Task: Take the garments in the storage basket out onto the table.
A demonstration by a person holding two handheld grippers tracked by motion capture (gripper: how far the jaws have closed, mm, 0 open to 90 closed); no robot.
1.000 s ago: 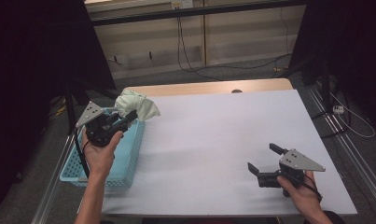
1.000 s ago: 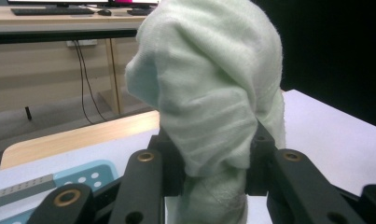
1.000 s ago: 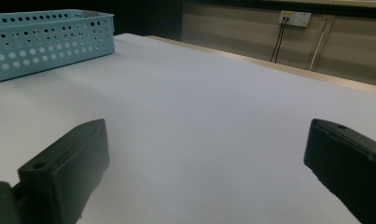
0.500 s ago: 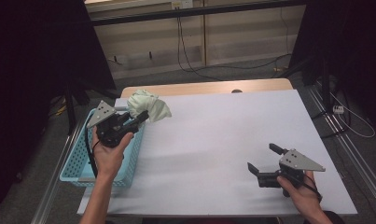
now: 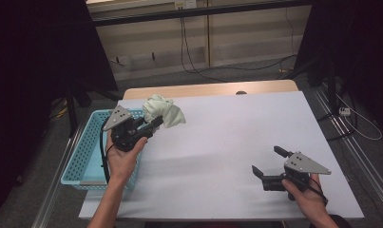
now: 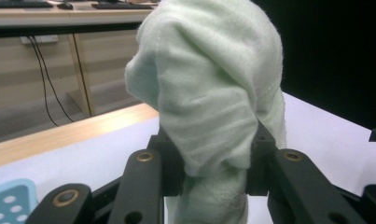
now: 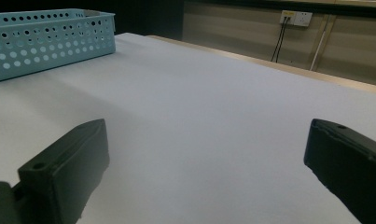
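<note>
Left gripper (image 5: 157,122) clamps the pale green cloth (image 5: 163,111), bunched beyond its jaws; right gripper (image 5: 268,164) stands open, empty.

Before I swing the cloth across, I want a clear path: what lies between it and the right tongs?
Nothing: in the high view, bare white table separates the cloth from the right tongs.

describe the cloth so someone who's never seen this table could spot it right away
Start at the white table and go to its left edge, where a light blue perforated basket sits. Just right of the basket's far end, the left gripper holds a bunched, pale green cloth above the tabletop. It is the only soft, crumpled thing there; the right gripper sits open near the table's other side.
</note>
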